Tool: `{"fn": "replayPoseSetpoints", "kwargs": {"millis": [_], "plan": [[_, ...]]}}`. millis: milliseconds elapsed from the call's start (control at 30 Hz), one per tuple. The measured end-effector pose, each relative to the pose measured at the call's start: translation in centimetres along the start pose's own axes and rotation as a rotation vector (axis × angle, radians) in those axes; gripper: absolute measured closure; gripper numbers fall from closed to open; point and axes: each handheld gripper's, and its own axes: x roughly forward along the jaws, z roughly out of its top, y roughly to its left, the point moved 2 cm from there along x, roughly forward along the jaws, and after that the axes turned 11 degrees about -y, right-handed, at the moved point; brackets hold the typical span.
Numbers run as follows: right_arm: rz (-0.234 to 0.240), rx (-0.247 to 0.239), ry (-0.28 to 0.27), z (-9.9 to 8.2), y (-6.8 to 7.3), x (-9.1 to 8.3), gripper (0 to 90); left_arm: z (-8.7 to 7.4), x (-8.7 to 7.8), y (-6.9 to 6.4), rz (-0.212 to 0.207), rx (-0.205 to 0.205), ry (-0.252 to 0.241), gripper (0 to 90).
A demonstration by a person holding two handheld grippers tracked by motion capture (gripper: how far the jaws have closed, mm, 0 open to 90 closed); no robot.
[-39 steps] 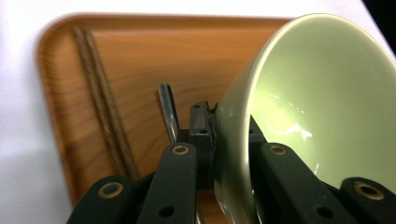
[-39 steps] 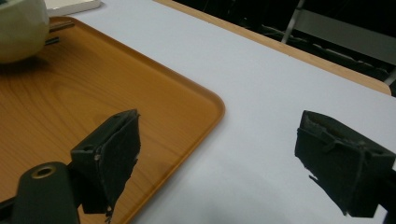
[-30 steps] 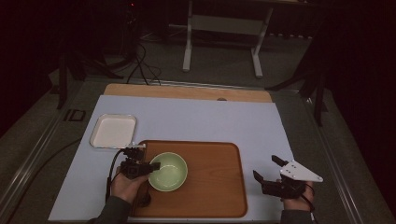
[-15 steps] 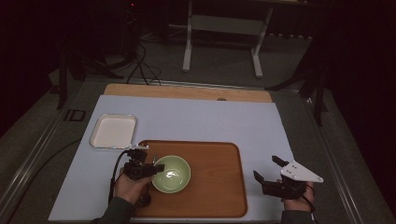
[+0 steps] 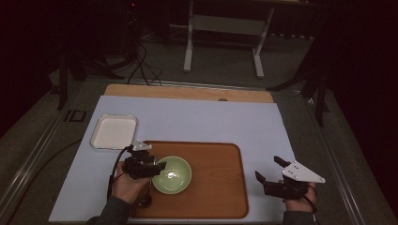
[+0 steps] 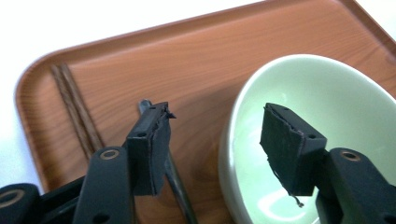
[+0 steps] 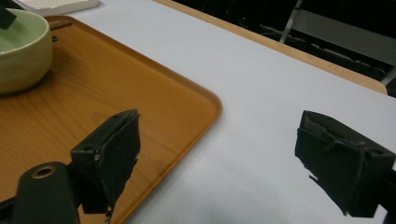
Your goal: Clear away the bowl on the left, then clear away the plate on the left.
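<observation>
- Since the earlier pictures the left gripper (image 5: 151, 165) has just been opening its jaws; they now straddle the near rim of the bowl (image 5: 172, 174), one pad outside and one inside, neither pressing on it.
- Against the tray (image 5: 220, 187), the bowl has slid slightly toward its middle and now rests on the tray's left half.
- Smooth and round, the bowl is glazed pale green, with a glossy highlight inside.
- Rounded corners and a low raised lip mark the wood-grain tray; dark chopsticks (image 6: 77, 109) lie on it beside the bowl.
- Off the tray's far left corner sits a white square dish (image 5: 114, 131).
- Right of the tray, the right gripper (image 5: 270, 176) hovers with jaws wide, holding nothing.
</observation>
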Motion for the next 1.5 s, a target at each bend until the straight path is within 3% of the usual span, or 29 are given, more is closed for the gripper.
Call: {"fn": "replayPoseSetpoints", "kwargs": {"millis": [300, 733, 967, 1233, 1500], "plan": [[0.000, -0.002, -0.001, 0.0, -0.1, 0.0, 13.7, 0.9, -1.4, 1.2, 0.023, -0.011, -0.061, 39.6], [0.003, -0.003, 0.000, 0.0, -0.1, 0.0, 13.7, 2.0, -4.2, 4.5, 0.108, -0.045, -0.156, 39.2], [0.002, -0.002, 0.000, 0.0, -0.1, 0.0, 13.7, 2.2, -4.8, 5.6, 0.157, -0.023, -0.166, 39.0], [0.002, -0.001, 0.002, 0.0, -0.1, 0.0, 13.7, 2.2, -5.3, 7.4, 0.195, -0.052, -0.182, 39.1], [0.002, 0.002, 0.000, 0.0, 0.0, 0.0, 13.7, 2.1, -5.9, 9.5, 0.262, -0.071, -0.200, 40.5]]}}
